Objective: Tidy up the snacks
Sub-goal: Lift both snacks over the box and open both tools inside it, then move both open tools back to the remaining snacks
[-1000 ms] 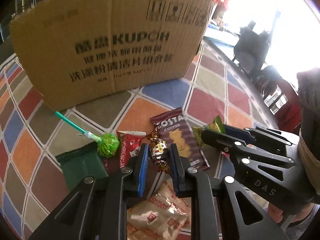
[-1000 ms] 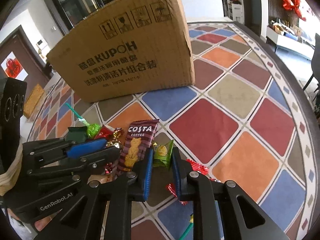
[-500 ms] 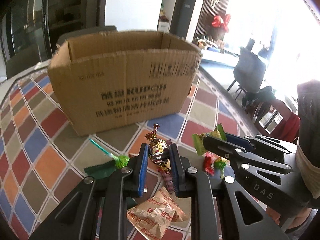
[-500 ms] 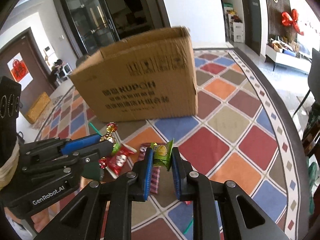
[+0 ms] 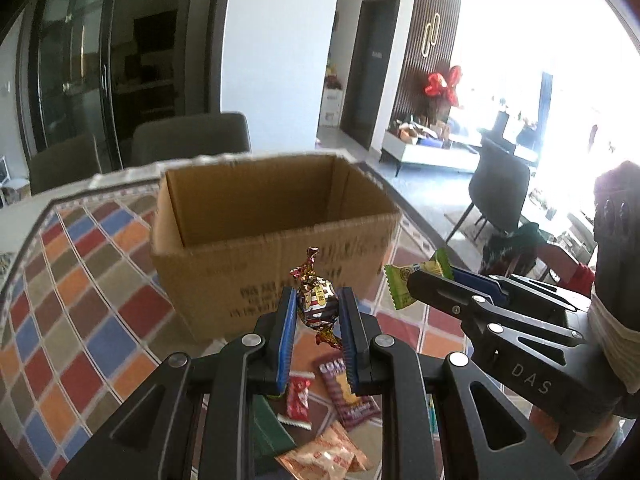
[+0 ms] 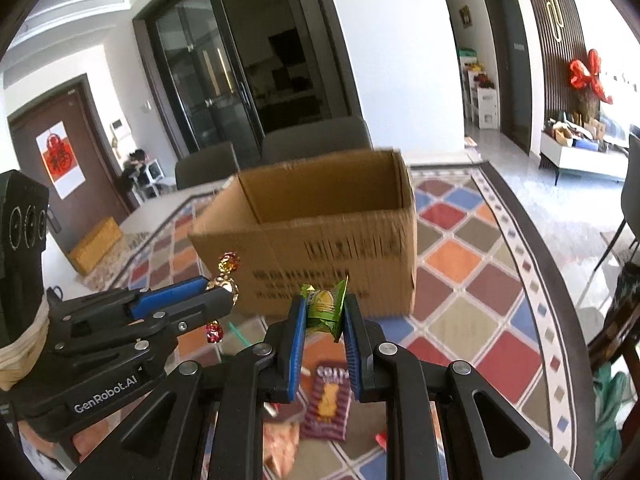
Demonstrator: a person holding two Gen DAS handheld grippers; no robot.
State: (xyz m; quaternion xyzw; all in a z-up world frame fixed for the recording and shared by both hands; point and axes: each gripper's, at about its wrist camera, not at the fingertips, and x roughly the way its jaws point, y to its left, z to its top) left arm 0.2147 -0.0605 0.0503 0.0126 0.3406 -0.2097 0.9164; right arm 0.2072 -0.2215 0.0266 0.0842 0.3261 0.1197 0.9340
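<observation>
The left gripper (image 5: 318,312) pinches a foil-wrapped candy (image 5: 316,304) between its blue pads, raised above the desk (image 5: 80,320) just short of the open cardboard box (image 5: 276,216) ahead of it. To its right, the right gripper (image 6: 324,316) is closed on a green snack packet (image 6: 323,310), at about the same height and likewise in front of the box. Below and behind both grippers, a Costa wafer (image 6: 328,400), a red packet (image 5: 298,396) and an orange packet (image 5: 328,456) lie on the patterned desk.

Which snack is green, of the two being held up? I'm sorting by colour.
The green packet, pinched in the right gripper. The left gripper holds a twist-wrapped candy in red and gold foil instead.
</observation>
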